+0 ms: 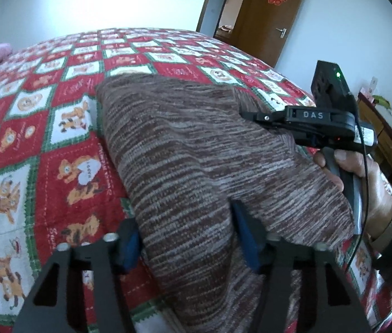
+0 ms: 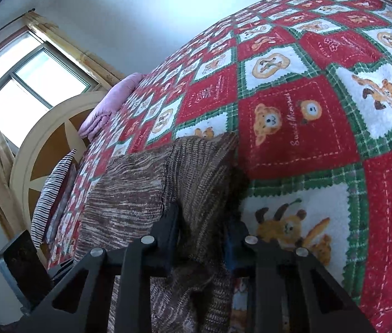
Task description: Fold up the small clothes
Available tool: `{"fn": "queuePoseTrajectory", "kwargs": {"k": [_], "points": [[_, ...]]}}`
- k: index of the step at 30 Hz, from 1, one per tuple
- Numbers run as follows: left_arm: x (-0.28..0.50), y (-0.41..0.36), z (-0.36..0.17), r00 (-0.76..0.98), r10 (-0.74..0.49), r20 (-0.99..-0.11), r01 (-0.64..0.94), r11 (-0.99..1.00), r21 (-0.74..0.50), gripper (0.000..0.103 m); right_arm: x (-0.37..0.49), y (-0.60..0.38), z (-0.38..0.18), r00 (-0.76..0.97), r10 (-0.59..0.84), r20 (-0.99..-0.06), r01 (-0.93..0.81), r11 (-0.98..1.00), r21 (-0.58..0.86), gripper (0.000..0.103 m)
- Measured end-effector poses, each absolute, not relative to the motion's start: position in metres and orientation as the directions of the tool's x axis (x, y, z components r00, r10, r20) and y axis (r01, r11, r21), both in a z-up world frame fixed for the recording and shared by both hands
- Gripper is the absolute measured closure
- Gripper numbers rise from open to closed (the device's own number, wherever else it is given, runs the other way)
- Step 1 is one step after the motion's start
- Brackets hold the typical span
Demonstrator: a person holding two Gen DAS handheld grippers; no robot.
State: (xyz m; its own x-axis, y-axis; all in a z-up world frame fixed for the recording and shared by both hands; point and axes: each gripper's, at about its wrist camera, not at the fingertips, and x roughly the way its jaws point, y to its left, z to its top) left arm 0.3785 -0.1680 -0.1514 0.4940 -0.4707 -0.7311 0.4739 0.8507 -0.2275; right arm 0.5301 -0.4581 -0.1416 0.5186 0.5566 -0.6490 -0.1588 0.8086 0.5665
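Observation:
A brown and grey striped knitted garment [image 1: 184, 144] lies on a bed covered by a red, green and white bear-patterned bedspread [image 1: 65, 111]. My left gripper [image 1: 189, 241] is at the garment's near edge, its blue pads pressing fabric that fills the gap between them. In the right wrist view my right gripper [image 2: 202, 230] is shut on a bunched fold of the same garment [image 2: 129, 191] at its right edge. In the left wrist view the right gripper [image 1: 247, 115] rests on the garment's far right side, held by a person's hand [image 1: 362, 183].
A pink folded blanket [image 2: 107, 102] and a striped pillow [image 2: 54, 194] lie by the arched headboard [image 2: 43, 144] under a window. A brown door [image 1: 268, 14] stands beyond the bed. A wooden cabinet [image 1: 384, 127] with clutter is at the bed's right side.

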Motion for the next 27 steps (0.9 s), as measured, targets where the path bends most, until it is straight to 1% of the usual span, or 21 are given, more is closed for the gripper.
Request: {"fn": "queuePoseTrajectory", "kwargs": {"k": [2,5,6,12,18,24,27], "points": [[0.372,-0.175,-0.146,0.521,-0.433,-0.736,0.484,0.860,-0.164,0.065,0.528,-0.455,-0.139,0.528,0.546,-0.651,-0.164,0.818,0.552,0.078],[0.364,-0.181,-0.139,0.547,-0.385,-0.744,0.489,0.867,-0.090,0.072,0.523,-0.455,-0.134,0.548,0.526,-0.650,-0.147,0.826,0.544,0.082],[0.362,-0.181,-0.135,0.552,-0.372,-0.746,0.487,0.870,-0.073,0.073,0.520,-0.454,-0.130,0.556,0.519,-0.648,-0.141,0.828,0.542,0.082],[0.343,-0.157,-0.112,0.563,-0.388,-0.730,0.484,0.871,-0.089,0.074,0.495,-0.440,-0.104,0.593,0.533,-0.603,-0.154,0.810,0.565,0.083],[0.324,-0.136,-0.102,0.577,-0.378,-0.724,0.476,0.876,-0.078,0.074,0.475,-0.411,-0.095,0.585,0.535,-0.610,-0.176,0.817,0.549,0.083],[0.305,-0.105,-0.095,0.596,-0.369,-0.713,0.450,0.889,-0.085,0.074,0.454,-0.377,-0.085,0.569,0.572,-0.591,-0.233,0.801,0.552,0.083],[0.297,-0.094,-0.095,0.610,-0.348,-0.712,0.438,0.897,-0.063,0.074,0.447,-0.357,-0.081,0.556,0.588,-0.588,-0.262,0.795,0.548,0.083]]}}
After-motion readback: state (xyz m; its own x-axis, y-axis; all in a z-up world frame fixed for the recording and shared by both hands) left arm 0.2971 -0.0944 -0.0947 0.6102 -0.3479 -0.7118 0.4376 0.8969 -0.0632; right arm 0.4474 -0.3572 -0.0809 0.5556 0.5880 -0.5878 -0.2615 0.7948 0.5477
